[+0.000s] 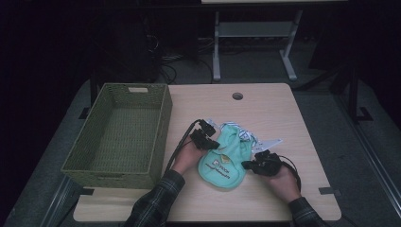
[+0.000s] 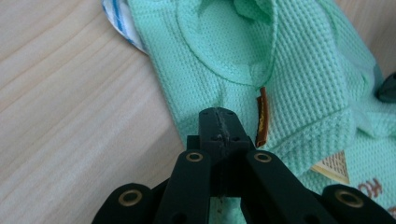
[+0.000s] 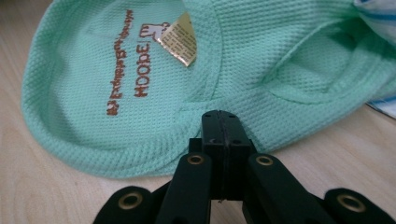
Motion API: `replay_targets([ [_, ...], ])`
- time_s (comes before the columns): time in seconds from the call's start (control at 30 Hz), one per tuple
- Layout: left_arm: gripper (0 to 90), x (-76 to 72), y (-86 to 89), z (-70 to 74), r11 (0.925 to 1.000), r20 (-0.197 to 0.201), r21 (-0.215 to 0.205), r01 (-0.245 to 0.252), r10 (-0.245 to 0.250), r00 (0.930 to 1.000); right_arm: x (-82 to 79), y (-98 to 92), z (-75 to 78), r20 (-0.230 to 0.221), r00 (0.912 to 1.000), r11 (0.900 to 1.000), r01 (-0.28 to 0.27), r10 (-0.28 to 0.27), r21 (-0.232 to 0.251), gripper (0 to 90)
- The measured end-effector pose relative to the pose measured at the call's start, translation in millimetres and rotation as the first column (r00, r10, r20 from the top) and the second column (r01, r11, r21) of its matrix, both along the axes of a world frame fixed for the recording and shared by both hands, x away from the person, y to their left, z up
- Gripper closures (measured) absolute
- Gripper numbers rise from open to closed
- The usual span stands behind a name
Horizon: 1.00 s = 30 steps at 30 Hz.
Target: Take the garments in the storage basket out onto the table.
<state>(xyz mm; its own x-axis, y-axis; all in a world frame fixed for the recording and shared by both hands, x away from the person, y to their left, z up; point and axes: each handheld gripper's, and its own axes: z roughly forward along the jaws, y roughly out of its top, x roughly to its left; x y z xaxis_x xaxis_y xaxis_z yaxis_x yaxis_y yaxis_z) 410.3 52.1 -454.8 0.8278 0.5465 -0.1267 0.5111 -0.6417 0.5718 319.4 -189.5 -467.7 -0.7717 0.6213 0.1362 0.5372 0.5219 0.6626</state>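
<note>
A small mint-green knit garment [image 1: 226, 158] with brown lettering lies flat on the wooden table [image 1: 265, 109]. My left gripper [image 1: 214, 144] is at its left upper edge, and the left gripper view has the shut jaw tips [image 2: 218, 116] over the green cloth [image 2: 289, 70] beside a brown tab [image 2: 263, 116]. My right gripper [image 1: 246, 164] is at the garment's right side. Its shut tips [image 3: 221, 120] meet the hem of the green cloth [image 3: 116, 60] below a paper tag [image 3: 180, 37]. No cloth shows between either pair of jaws.
A woven olive basket [image 1: 163, 123] stands empty at the table's left. A white cloth with blue stripes [image 1: 246, 136] lies under the garment's far end. A cable hole [image 1: 237, 96] sits near the far edge. Bare tabletop stretches right of the garment.
</note>
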Motion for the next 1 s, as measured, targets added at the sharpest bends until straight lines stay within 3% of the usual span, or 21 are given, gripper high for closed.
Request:
replay_targets([
  [0.43, 89.7, -17.3, 12.9, 1.8, 0.9994, -0.001, 0.03, 0.015, -0.015, 0.9999, 3.8, -14.4, 1.4, 0.002, 0.9992, 0.999, 0.039, -0.039, -0.023, 89.9],
  [0.87, 89.6, -62.2, 9.7, 2.6, 0.9967, -0.019, 0.031, 0.076, -0.075, 0.997, 5.0, -26.5, 2.6, -0.007, 0.9974, 0.997, 0.071, -0.071, -0.036, 89.9],
  [1.0, 89.7, -68.9, 8.1, 2.7, 0.9958, -0.017, 0.035, 0.085, -0.084, 0.9963, 3.1, -28.6, 2.4, -0.004, 0.9978, 0.997, 0.066, -0.066, -0.034, 89.9],
])
